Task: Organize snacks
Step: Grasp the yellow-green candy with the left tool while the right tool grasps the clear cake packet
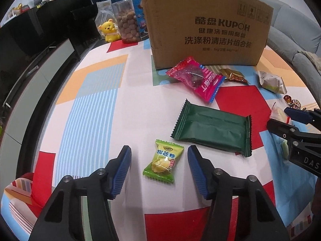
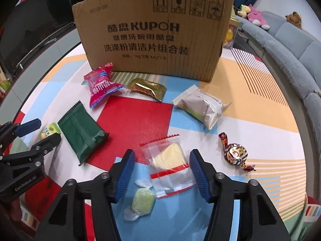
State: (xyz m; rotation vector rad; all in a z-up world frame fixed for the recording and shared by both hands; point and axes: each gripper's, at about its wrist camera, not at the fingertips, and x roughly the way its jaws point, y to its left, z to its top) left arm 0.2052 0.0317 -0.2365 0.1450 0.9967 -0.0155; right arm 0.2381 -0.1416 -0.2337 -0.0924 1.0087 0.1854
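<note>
The snacks lie scattered on the counter [image 1: 96, 108] in front of the cardboard box [image 2: 152, 40]; closest to the box sit a pink packet [image 2: 101, 84] and a gold sachet [image 2: 147, 88], with a silver-white pouch [image 2: 202, 107] further from it toward the sofa [image 2: 291, 46] side; a dark green wrapper [image 1: 212, 129] lies out from the box past the pink packet. The left hand-held gripper [image 1: 159, 165] stands spread, its jaws either side of a green durian candy [image 1: 163, 163], not touching it; the right hand-held gripper [image 2: 161, 167] is likewise spread around a clear zip bag [image 2: 169, 160] holding a pale yellow piece; a small green sweet [image 2: 142, 200] rests just beside that bag, and a foil-twisted chocolate [image 2: 235, 153] lies beyond the right jaw.
</note>
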